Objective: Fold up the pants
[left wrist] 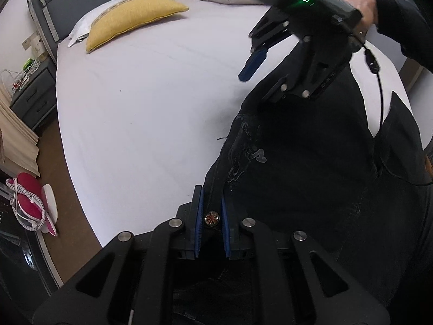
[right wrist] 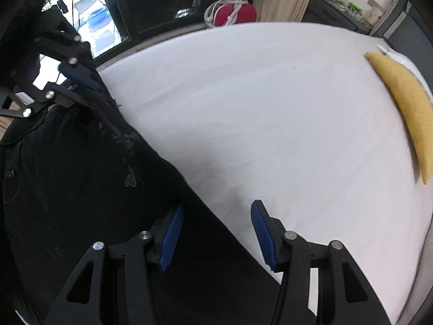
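My left gripper (left wrist: pixel 211 224) pinches the pants (left wrist: pixel 311 176) at the waistband button; the lower waist is cut off at 6 o'clock. Embroidered lettering on the pants is unreadable. Right gripper (right wrist: pixel 216 233) stands spread above the pants edge on the bed (right wrist: pixel 270 108).

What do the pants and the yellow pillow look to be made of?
Pants: dark denim, probably, matte, with raised seam stitching and a metal waistband button. Yellow pillow: coarse woven fabric, matte, with a visibly grainy texture; the fibre cannot be told.
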`<state>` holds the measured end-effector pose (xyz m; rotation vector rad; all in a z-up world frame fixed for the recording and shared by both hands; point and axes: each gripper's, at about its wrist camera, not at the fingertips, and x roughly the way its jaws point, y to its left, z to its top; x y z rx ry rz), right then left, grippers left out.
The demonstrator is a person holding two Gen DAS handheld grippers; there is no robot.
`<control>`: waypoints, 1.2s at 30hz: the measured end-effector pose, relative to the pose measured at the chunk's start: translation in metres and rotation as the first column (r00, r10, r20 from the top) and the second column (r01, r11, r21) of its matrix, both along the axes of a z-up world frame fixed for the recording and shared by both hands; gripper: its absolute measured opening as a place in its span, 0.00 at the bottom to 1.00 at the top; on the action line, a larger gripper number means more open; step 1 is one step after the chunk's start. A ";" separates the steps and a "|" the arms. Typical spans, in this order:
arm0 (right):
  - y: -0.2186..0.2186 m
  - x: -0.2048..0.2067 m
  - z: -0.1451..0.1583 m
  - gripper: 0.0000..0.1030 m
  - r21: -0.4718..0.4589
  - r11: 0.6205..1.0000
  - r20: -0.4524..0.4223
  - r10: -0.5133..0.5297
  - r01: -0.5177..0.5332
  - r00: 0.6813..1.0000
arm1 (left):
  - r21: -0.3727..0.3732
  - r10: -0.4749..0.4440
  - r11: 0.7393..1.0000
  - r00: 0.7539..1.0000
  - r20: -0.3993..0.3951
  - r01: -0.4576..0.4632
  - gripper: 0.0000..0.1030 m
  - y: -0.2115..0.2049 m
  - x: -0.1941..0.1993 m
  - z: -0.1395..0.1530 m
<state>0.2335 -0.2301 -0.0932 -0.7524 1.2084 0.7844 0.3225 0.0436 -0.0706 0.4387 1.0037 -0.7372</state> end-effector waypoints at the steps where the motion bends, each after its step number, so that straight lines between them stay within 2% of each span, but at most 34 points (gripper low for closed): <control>1: 0.000 0.002 -0.004 0.51 -0.011 1.000 -0.011 0.007 -0.007 1.000 | -0.005 0.002 1.000 1.000 -0.001 -0.002 0.10 0.013 -0.001 -0.001; 4: 0.004 0.008 -0.011 0.34 -0.012 1.000 -0.057 0.014 -0.015 0.998 | -0.011 0.004 1.000 1.000 0.005 -0.004 0.10 0.007 -0.004 -0.002; 5: 0.004 0.008 -0.011 0.25 -0.004 1.000 -0.067 0.020 -0.020 0.998 | -0.010 0.005 1.000 1.000 0.008 -0.005 0.10 -0.014 -0.007 -0.008; 8: 0.003 0.004 -0.007 0.09 0.015 1.000 -0.080 0.026 -0.025 0.996 | -0.015 0.013 1.000 1.000 0.009 -0.013 0.10 -0.025 -0.003 -0.009; 14: -0.009 -0.015 0.018 0.04 0.091 0.996 -0.055 -0.012 0.017 0.998 | -0.038 0.032 0.999 0.999 0.012 -0.031 0.10 -0.018 -0.011 -0.001; 20: -0.019 -0.052 0.037 0.04 0.122 0.992 0.000 0.003 -0.003 1.000 | -0.055 0.048 0.997 0.999 0.014 -0.047 0.10 -0.012 -0.031 0.014; 27: -0.011 -0.120 0.058 0.04 0.172 0.985 0.061 0.017 -0.028 0.998 | -0.064 0.038 0.997 0.999 0.004 -0.038 0.10 -0.011 -0.075 0.032; 36: -0.001 -0.241 0.049 0.04 0.068 0.993 0.108 0.092 -0.100 0.990 | -0.036 -0.032 0.999 0.999 -0.029 0.031 0.10 -0.009 -0.166 0.030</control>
